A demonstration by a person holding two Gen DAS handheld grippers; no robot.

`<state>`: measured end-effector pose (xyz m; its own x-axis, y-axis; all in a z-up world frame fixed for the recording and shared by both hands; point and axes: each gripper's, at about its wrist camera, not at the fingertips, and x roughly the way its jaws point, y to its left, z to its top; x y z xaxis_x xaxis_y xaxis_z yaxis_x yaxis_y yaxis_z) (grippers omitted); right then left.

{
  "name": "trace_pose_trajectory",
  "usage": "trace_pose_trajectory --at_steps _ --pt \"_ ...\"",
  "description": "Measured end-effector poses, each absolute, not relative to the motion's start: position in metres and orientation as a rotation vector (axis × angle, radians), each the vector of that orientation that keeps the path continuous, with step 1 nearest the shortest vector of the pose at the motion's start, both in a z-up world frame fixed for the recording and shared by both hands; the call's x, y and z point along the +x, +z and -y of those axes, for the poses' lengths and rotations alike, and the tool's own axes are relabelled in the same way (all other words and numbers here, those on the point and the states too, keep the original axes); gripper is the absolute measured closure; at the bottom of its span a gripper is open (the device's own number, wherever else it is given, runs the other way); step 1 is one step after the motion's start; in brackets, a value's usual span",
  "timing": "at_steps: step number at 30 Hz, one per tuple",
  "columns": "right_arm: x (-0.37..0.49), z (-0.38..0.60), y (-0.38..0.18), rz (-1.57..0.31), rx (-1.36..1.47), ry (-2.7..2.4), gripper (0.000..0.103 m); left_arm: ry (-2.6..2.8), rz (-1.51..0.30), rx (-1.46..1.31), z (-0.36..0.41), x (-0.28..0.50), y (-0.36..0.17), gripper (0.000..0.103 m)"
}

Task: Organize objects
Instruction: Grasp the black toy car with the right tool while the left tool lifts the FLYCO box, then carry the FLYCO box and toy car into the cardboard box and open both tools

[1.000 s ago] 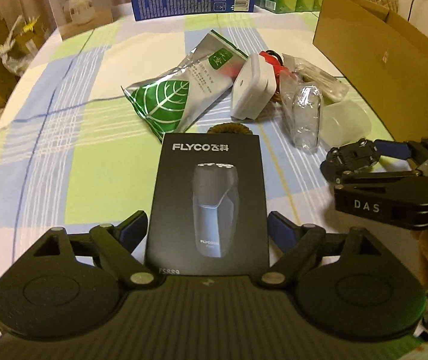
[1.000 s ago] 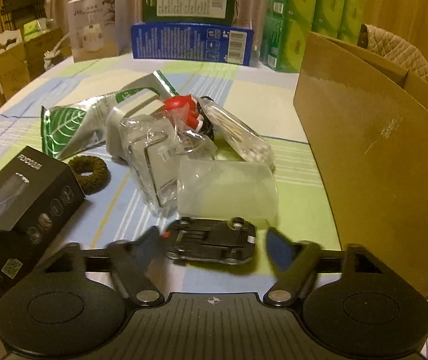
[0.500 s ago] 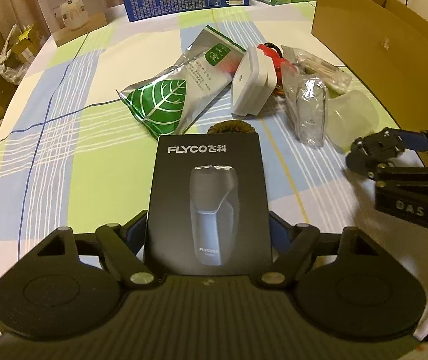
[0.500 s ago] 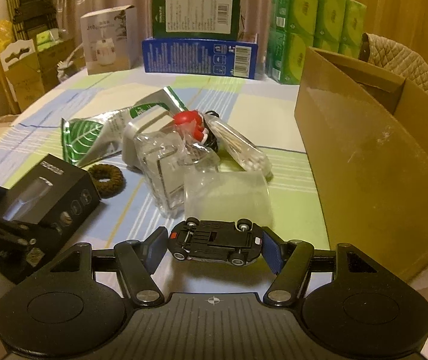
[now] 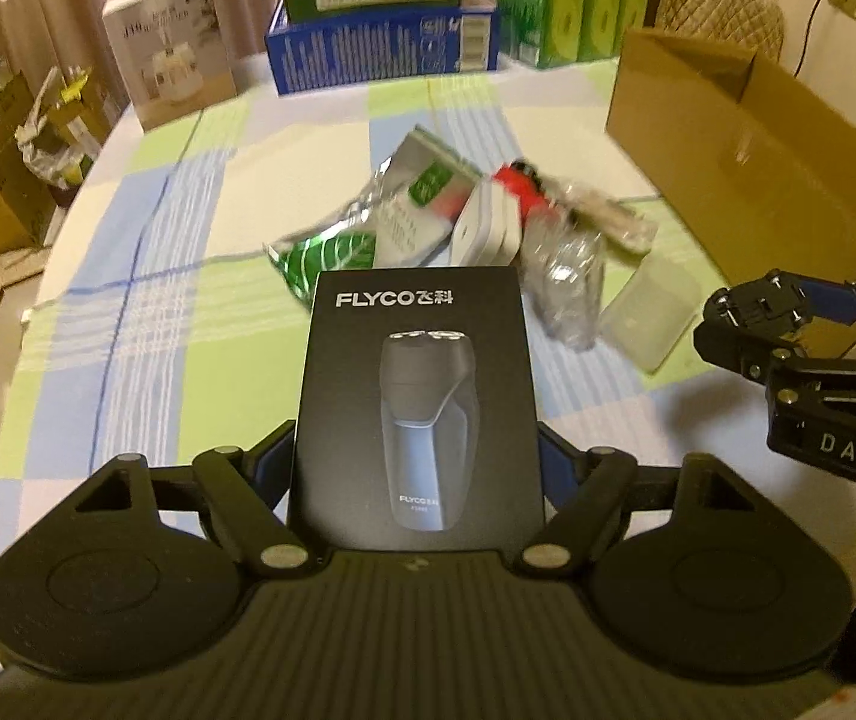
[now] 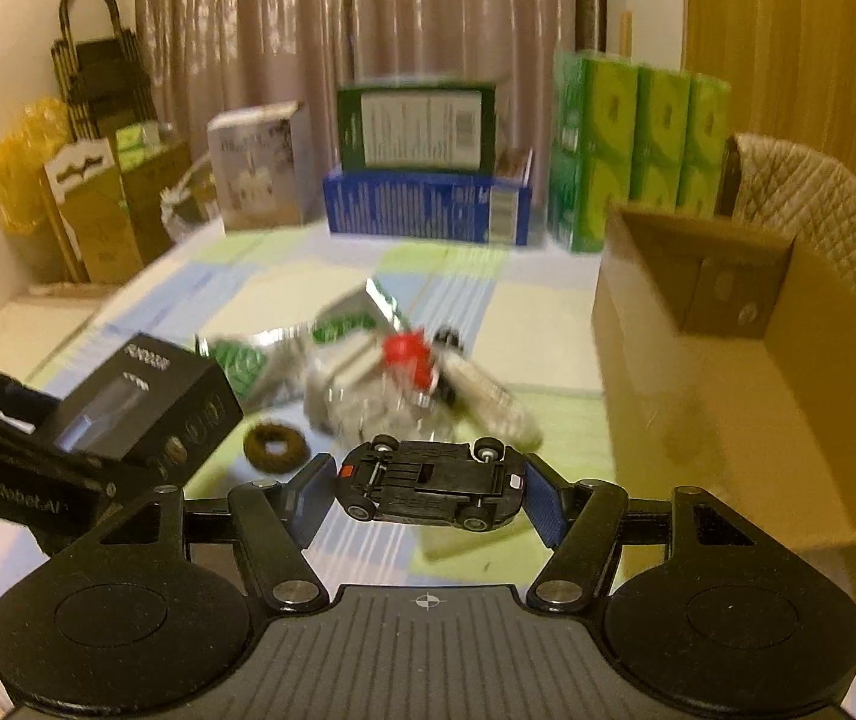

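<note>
The left hand-held gripper (image 5: 416,468) is pinching a black box (image 5: 416,384) reading "FLYCO". The right hand-held gripper (image 6: 425,495), marked "DAS", is pinching an upturned toy car (image 6: 428,483) at three o'clock.

Warm, yellowish indoor light fills both views, dim toward the corners, where the fisheye rim goes black and straight edges bow. In the right wrist view, motion blur smears the pile of packets (image 6: 404,372) at centre and the boxes behind, while the gripper body at the bottom stays sharp. The left wrist view is crisper, though its centre clutter is smeared too.
</note>
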<state>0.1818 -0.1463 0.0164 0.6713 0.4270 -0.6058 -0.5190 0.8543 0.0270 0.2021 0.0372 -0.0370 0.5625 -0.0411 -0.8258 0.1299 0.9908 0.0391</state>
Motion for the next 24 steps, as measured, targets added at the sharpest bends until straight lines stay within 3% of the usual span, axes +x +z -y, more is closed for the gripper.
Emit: trace_pose_trajectory --at_steps 10,24 --pt "0.235 0.240 0.100 -0.612 -0.106 0.439 0.040 -0.219 -0.884 0.089 0.033 0.213 0.025 0.027" --pt "0.285 0.356 0.065 -0.747 -0.057 0.353 0.040 -0.438 -0.861 0.124 0.196 0.276 0.035 0.027"
